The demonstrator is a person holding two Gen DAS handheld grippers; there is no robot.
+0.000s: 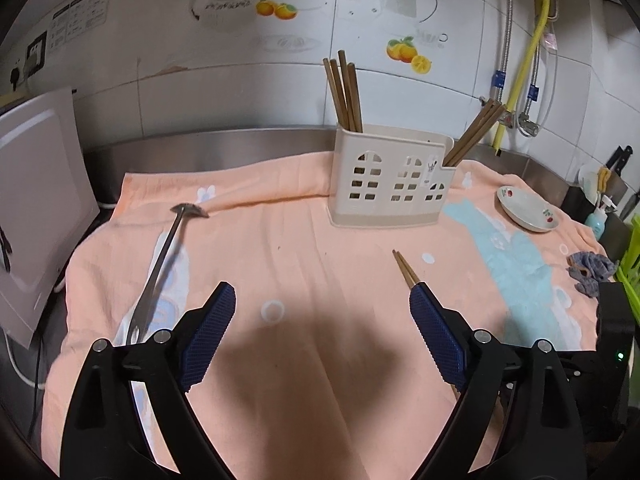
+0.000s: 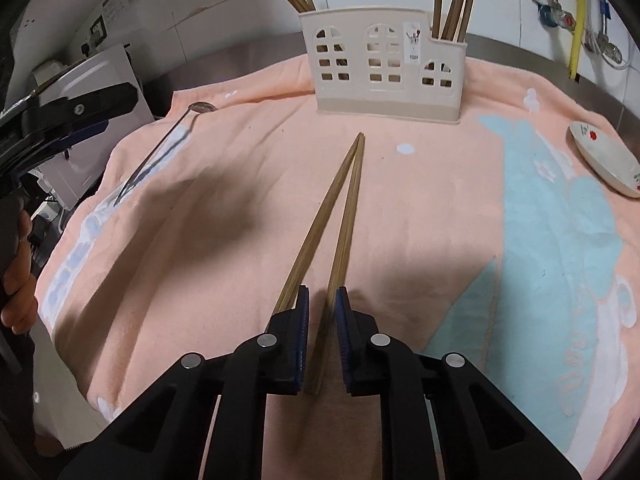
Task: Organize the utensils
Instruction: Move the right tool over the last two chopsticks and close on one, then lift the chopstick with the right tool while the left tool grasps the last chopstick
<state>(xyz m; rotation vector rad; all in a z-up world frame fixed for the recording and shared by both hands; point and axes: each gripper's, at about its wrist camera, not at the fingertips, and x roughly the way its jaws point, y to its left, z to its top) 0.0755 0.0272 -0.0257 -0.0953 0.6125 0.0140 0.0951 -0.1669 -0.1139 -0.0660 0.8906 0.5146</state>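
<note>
While the pair of chopsticks lies on the peach towel in front of the cream holder, its tips point almost straight at the holder's base. Its thick ends reach back to our right gripper. That long axis runs in line with the fingers, so we judge the coming lift must take the sticks lengthwise, not across.

The right jaws stand nearly together. One stick runs through the narrow gap, while the other slips under the left finger and seems to lie outside it. We cannot tell whether the pads actually pinch.

Our left gripper hangs wide apart and empty, further from the holder. The long metal ladle lies beside it, bowl end toward the holder's left.
</note>
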